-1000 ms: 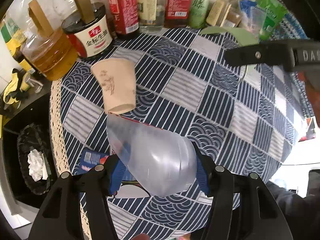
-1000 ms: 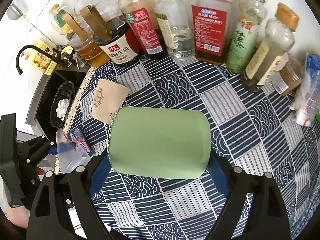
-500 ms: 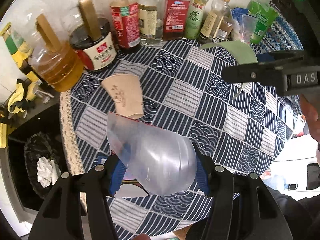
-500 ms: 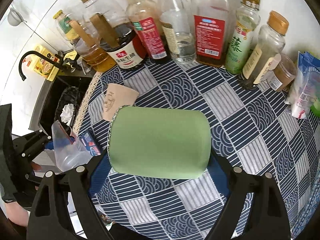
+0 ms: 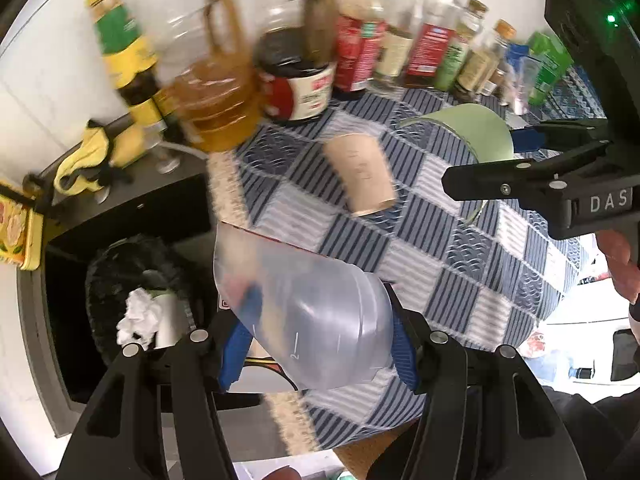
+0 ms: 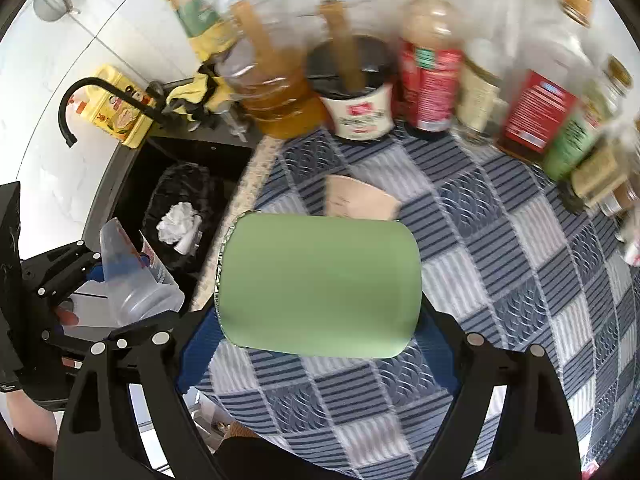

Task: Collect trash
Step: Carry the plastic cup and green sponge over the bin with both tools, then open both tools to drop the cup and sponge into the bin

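My left gripper (image 5: 320,336) is shut on a clear plastic cup (image 5: 312,312), held on its side over the table's left edge; in the right wrist view that cup (image 6: 132,276) shows at the far left. My right gripper (image 6: 320,320) is shut on a green cup (image 6: 320,284), which the left wrist view shows at upper right as the green cup (image 5: 476,128). A tan paper cup (image 5: 362,176) lies on its side on the blue patterned tablecloth (image 5: 460,248). Left of the table stands a black-lined trash bin (image 5: 120,276) with crumpled white paper (image 5: 138,316) inside.
Several bottles and jars of oil and sauce (image 6: 360,76) line the table's back edge. A black sink (image 6: 132,184) with a faucet (image 6: 92,100) surrounds the bin. A yellow tin (image 6: 116,116) and yellow cloth (image 5: 92,160) lie on the counter.
Both grippers have swung left with their cups, from over the table's middle toward its left edge. The bin and sink have come much further into view.
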A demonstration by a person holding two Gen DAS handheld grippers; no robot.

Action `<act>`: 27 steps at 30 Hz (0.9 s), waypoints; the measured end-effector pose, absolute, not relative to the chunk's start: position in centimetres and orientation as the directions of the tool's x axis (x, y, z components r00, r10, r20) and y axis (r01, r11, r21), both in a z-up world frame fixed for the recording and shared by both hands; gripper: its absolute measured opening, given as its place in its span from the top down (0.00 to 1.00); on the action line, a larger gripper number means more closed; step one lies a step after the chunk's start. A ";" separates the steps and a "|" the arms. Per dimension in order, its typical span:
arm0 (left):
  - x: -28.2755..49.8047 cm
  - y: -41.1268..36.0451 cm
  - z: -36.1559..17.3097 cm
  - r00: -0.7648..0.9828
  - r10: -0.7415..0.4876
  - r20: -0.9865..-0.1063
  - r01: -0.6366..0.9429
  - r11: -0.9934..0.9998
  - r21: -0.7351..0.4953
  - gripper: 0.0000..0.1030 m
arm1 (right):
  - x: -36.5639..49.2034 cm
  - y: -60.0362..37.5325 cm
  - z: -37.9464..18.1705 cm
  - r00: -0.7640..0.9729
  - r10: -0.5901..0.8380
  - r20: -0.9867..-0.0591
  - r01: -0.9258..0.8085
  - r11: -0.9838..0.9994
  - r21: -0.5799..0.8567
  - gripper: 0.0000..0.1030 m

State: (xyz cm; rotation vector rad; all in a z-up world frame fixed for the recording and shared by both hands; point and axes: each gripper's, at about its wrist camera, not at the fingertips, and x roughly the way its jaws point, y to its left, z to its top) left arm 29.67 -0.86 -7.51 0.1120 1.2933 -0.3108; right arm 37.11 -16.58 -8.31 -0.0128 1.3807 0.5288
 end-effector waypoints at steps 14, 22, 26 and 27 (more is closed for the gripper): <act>29.5 12.4 -11.3 0.206 -0.142 -0.968 0.244 0.966 -0.090 0.44 | 37.4 -1.7 -12.0 0.044 0.375 -0.926 -0.408 0.853 0.326 0.17; 29.6 18.6 -14.1 0.195 -0.142 -0.971 0.224 0.970 -0.097 0.44 | 37.3 5.8 -15.0 0.020 0.374 -0.927 -0.428 0.841 0.330 0.17; 29.5 21.3 -15.4 0.186 -0.145 -0.972 0.215 0.971 -0.104 0.44 | 37.4 9.2 -16.2 0.000 0.377 -0.926 -0.434 0.835 0.340 0.17; 29.6 22.0 -15.7 0.184 -0.150 -0.971 0.213 0.971 -0.110 0.44 | 37.5 10.1 -16.5 -0.005 0.378 -0.926 -0.436 0.832 0.343 0.17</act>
